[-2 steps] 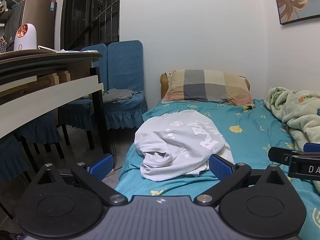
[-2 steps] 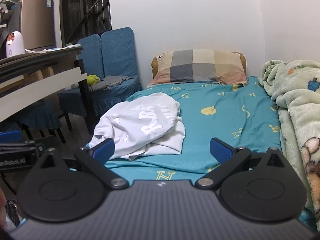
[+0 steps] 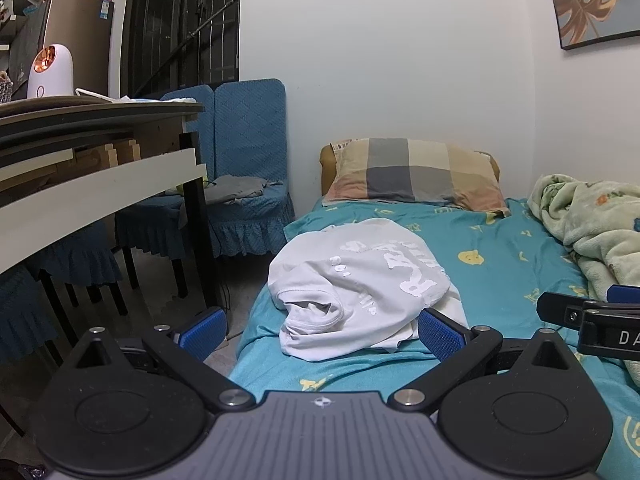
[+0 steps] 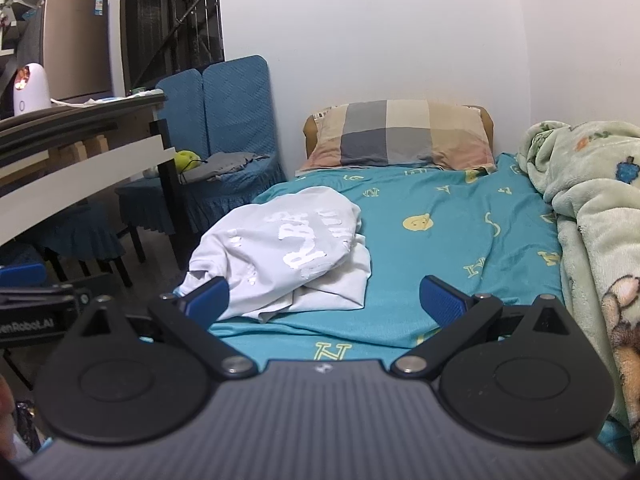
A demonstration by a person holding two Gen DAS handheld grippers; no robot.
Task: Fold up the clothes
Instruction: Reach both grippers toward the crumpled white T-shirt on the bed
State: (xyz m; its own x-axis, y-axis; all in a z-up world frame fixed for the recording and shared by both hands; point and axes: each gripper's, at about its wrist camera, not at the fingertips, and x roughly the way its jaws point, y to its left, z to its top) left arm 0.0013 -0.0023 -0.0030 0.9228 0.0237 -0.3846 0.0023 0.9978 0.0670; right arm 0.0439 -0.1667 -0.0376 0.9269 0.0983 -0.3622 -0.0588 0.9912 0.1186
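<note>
A crumpled white T-shirt (image 3: 360,284) with white lettering lies bunched on the teal bedsheet (image 3: 500,264), near the bed's left edge. In the right wrist view the same T-shirt (image 4: 288,252) sits left of centre on the sheet (image 4: 440,232). My left gripper (image 3: 320,332) hovers just short of the shirt, open, nothing between its blue pads. My right gripper (image 4: 324,300) is open too, over bare sheet with its left pad near the shirt's hem. Each gripper's side shows at the edge of the other's view.
A checked pillow (image 3: 416,176) lies at the head of the bed. A pale fleece blanket (image 4: 592,216) is heaped along the right side. Left of the bed stand blue-covered chairs (image 3: 244,160) and a table (image 3: 100,152) with a white device on top.
</note>
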